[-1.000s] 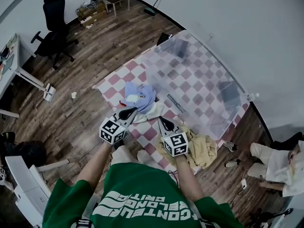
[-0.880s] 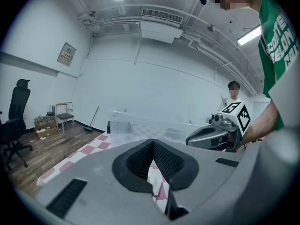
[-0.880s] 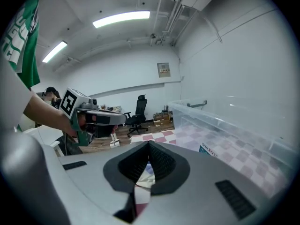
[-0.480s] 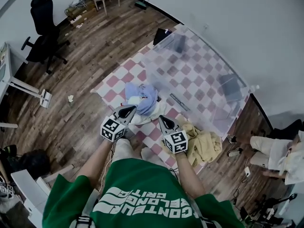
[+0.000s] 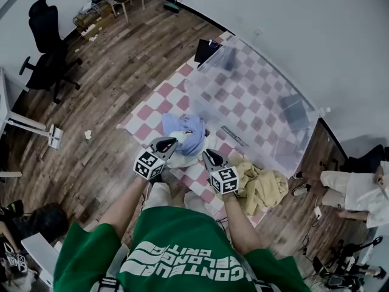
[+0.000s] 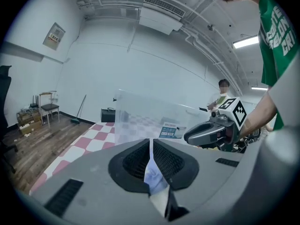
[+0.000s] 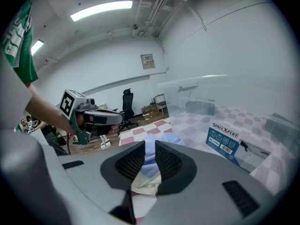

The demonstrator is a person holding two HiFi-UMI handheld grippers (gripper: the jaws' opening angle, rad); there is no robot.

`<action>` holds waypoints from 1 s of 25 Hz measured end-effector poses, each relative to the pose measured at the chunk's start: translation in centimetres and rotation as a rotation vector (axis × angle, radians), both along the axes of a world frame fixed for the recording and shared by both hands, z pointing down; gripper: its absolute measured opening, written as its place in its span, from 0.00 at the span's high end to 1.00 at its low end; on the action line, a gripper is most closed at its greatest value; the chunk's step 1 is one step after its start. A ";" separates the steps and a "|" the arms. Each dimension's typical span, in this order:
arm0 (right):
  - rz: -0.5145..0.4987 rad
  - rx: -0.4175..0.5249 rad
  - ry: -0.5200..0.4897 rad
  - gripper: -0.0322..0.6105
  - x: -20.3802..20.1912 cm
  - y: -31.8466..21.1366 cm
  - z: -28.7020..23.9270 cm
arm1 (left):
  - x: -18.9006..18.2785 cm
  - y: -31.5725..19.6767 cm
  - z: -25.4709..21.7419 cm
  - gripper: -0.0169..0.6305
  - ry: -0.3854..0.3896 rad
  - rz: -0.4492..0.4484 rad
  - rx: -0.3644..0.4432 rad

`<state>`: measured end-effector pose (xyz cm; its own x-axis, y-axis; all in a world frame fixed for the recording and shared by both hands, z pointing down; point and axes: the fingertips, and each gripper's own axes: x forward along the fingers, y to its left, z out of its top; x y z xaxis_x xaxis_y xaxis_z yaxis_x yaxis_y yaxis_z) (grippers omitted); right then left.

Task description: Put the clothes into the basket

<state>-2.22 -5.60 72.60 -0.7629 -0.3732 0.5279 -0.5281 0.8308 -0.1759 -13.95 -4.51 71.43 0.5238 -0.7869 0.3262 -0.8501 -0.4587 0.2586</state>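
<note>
A blue garment (image 5: 188, 131) lies over a white one (image 5: 177, 158) on the checkered mat (image 5: 152, 105), just in front of the clear plastic basket (image 5: 200, 99). A yellow heap of clothes (image 5: 262, 187) lies to the right. My left gripper (image 5: 168, 142) is shut and empty, its tip at the near edge of the blue pile. My right gripper (image 5: 207, 154) hovers between the two heaps. Its jaws have just been opening to a narrow gap with nothing between them. In the right gripper view the blue and white cloth (image 7: 149, 172) shows beyond the gripper (image 7: 150, 146).
A black office chair (image 5: 45, 44) and a white table leg (image 5: 30, 121) stand on the wood floor at the left. A black box (image 5: 206, 49) sits behind the basket. A person (image 5: 352, 190) sits on the floor at the far right.
Both grippers have come down and forward toward the blue and white pile. The left tip now reaches the pile's edge.
</note>
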 end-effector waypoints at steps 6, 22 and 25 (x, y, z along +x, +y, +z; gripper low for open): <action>0.009 -0.051 0.040 0.63 -1.1 -0.8 3.1 | -0.8 -1.7 3.5 0.60 -0.031 0.051 -0.052; 0.105 -0.163 0.158 0.39 -1.3 -3.9 11.6 | -0.4 -3.6 14.5 0.34 -0.094 0.256 -0.328; 0.113 -0.193 0.181 0.39 -1.2 -4.1 12.9 | -0.4 -3.7 15.8 0.34 -0.104 0.274 -0.370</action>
